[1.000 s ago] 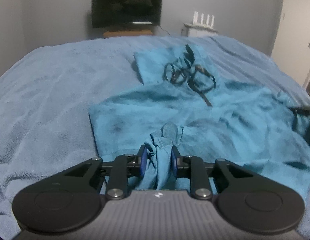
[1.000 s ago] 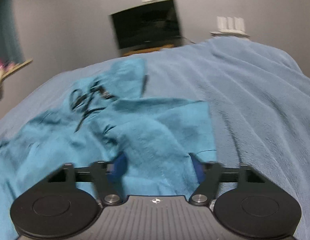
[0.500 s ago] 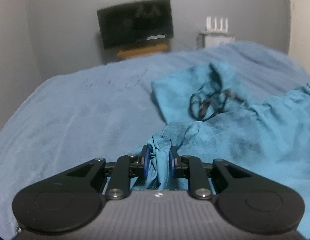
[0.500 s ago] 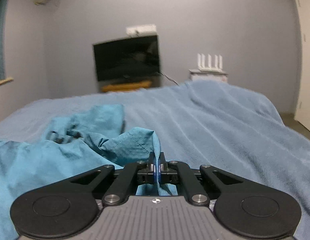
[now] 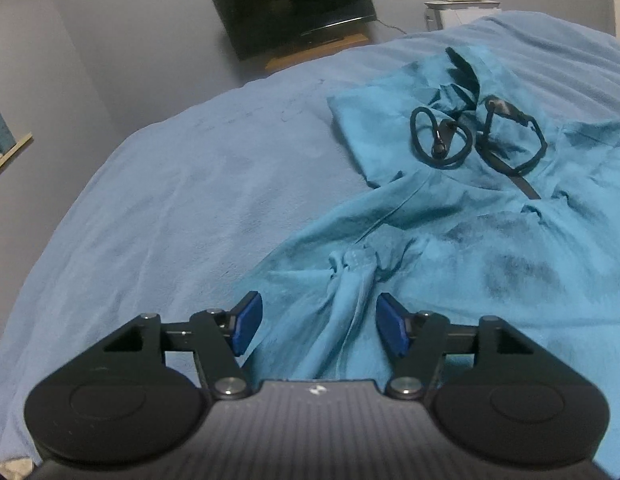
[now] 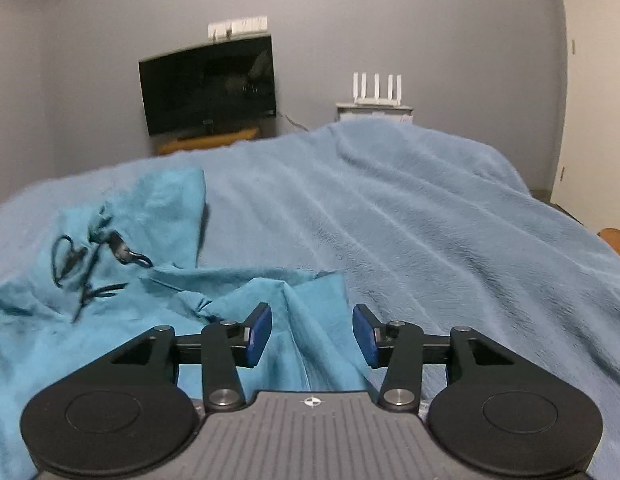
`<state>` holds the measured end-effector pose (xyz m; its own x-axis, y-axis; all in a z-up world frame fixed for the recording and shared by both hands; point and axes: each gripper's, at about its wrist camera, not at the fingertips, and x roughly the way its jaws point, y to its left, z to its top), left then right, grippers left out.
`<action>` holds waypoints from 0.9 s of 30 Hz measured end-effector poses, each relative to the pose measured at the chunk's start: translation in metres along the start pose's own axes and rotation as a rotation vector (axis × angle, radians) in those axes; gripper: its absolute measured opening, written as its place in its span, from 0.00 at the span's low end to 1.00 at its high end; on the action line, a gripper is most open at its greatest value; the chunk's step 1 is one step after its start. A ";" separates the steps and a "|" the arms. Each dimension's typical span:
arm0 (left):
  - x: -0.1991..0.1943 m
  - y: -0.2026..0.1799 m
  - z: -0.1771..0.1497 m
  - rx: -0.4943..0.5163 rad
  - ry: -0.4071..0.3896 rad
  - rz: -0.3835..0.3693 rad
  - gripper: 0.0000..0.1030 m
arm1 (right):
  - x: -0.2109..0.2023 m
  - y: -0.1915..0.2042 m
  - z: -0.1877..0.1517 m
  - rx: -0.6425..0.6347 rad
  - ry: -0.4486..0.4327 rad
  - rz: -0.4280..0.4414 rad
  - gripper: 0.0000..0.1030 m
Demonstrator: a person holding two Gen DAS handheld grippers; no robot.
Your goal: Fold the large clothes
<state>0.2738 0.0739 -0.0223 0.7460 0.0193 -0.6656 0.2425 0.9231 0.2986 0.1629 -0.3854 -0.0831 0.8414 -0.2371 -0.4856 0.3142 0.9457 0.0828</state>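
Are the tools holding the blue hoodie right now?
No. Both the left tool and right tool are open, with the hoodie lying loose between their fingers.

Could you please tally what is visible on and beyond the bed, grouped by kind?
Teal garment: 1
Black drawstring: 1
Blue blanket: 1
Television: 1
White router: 1
Open grippers: 2, left gripper and right gripper
Total: 7

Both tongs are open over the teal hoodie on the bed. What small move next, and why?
Probably shut the left tongs on the bunched ridge of the teal hoodie rising between the open pads. The right tongs are open too, so nothing holds the cloth on the blue blanket.
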 end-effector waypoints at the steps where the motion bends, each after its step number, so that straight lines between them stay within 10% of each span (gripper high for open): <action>1: -0.006 0.001 -0.002 -0.013 -0.008 -0.003 0.61 | -0.009 -0.002 -0.005 0.005 -0.008 0.012 0.50; 27: -0.134 0.011 -0.037 -0.203 -0.089 -0.079 0.61 | -0.155 0.040 -0.052 -0.104 0.007 0.155 0.56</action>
<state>0.1540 0.0959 0.0450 0.7839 -0.0817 -0.6155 0.1793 0.9789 0.0984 0.0221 -0.2996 -0.0502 0.8729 -0.0858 -0.4802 0.1338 0.9888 0.0665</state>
